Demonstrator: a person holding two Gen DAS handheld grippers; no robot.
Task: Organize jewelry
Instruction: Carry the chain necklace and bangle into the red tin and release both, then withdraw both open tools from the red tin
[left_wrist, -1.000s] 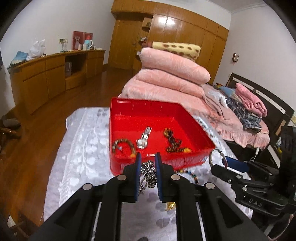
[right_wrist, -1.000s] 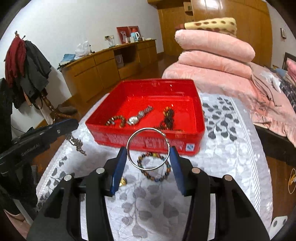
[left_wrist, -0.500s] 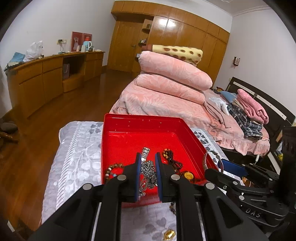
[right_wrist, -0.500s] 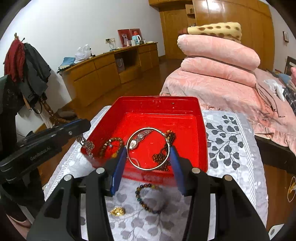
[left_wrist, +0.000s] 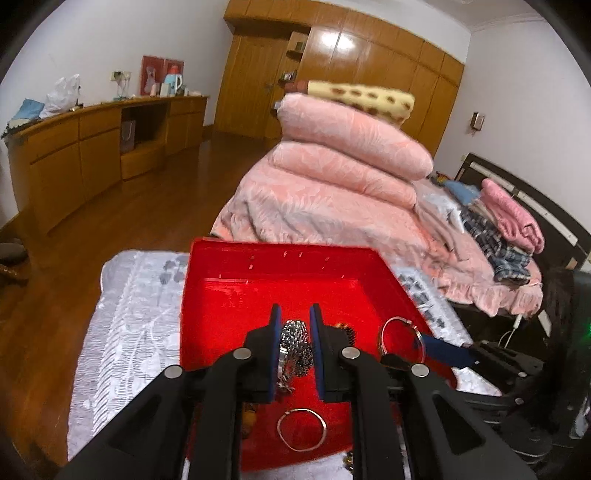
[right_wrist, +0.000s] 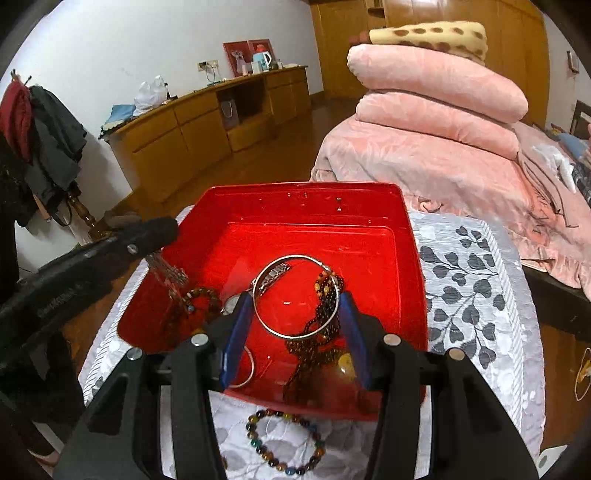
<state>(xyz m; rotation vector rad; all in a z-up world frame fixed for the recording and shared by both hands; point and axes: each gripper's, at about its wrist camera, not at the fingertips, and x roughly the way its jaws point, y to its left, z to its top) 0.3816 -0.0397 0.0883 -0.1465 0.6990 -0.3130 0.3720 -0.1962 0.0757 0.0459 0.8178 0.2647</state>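
Over the one red tray (left_wrist: 229, 280), the left gripper (left_wrist: 293, 347) pinches a silver chain (left_wrist: 293, 345) between narrow jaws. The right gripper (right_wrist: 295, 314) clamps one silver bangle (right_wrist: 295, 295) between wider-set jaws. Below lie a second bangle (left_wrist: 301, 428), a watch (right_wrist: 275, 271) and dark beads (right_wrist: 317, 332). One bead bracelet (right_wrist: 284, 441) lies on the cloth (right_wrist: 476, 280).

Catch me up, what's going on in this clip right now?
A person with two handheld grippers is sorting jewelry into a red tray. The left gripper is shut on a silver chain, hanging over the tray. The right gripper holds a silver bangle above the tray, over the watch and dark bead necklace already inside. A multicolor bead bracelet lies on the cloth, outside the tray.
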